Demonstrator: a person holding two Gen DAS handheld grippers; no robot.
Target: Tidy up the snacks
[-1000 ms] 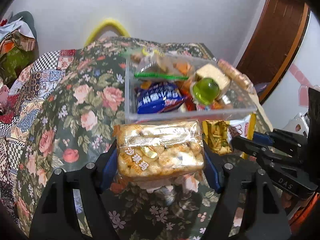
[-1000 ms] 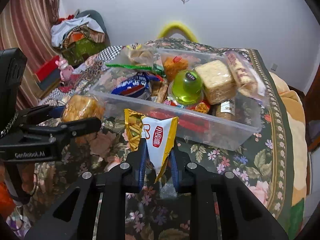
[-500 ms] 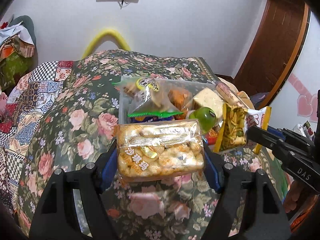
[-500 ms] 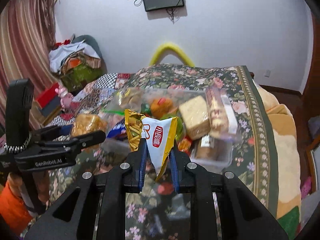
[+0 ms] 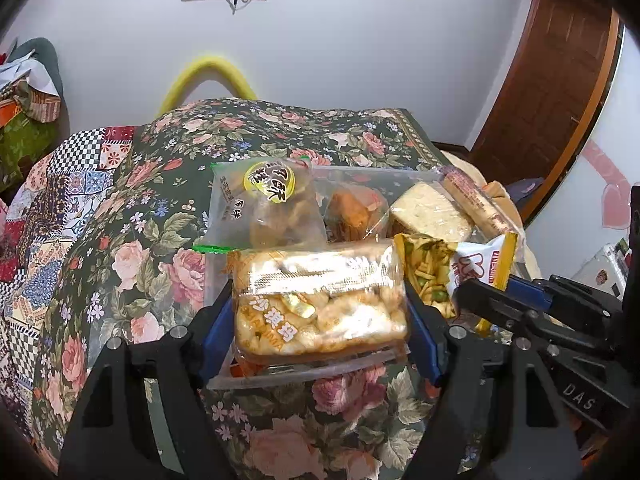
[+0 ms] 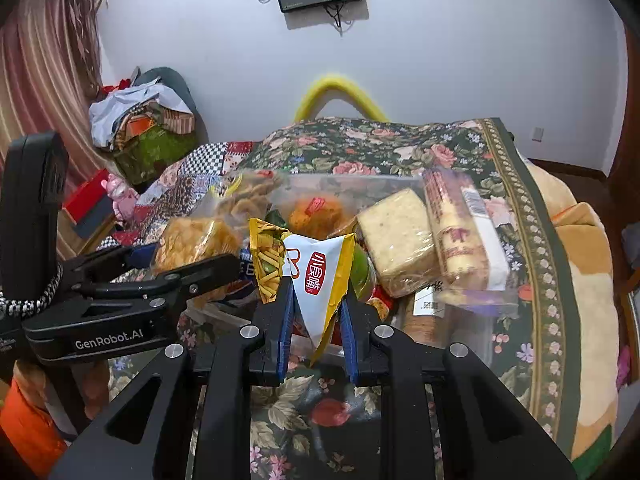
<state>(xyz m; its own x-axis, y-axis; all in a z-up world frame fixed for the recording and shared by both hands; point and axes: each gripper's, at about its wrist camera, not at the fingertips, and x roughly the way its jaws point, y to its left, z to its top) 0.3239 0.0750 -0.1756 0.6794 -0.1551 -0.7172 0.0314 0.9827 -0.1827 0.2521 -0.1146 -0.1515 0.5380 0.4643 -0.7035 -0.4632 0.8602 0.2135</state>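
My left gripper [image 5: 320,312] is shut on a clear pack of golden puffed snacks [image 5: 320,300], held above the near edge of a clear plastic snack box [image 5: 304,372]. My right gripper [image 6: 316,300] is shut on a yellow-and-white packet of snack sticks [image 6: 316,272], held over the same box [image 6: 472,320]. The box holds several snacks: a clear bag with a yellow label [image 5: 272,204], an orange pack [image 6: 316,216], a pale square cake [image 6: 400,248] and a long biscuit roll [image 6: 460,236]. Each gripper shows in the other's view, the right one [image 5: 500,304] and the left one [image 6: 184,268].
The box sits on a bed with a dark floral cover [image 5: 152,240] and a patchwork quilt [image 5: 48,200] at the left. A yellow arch [image 6: 340,92] stands behind the bed. A pile of clothes [image 6: 140,120] is at the left, a wooden door [image 5: 552,80] at the right.
Both grippers have risen and moved forward over the box with their packs. The box now lies lower and closer under them.
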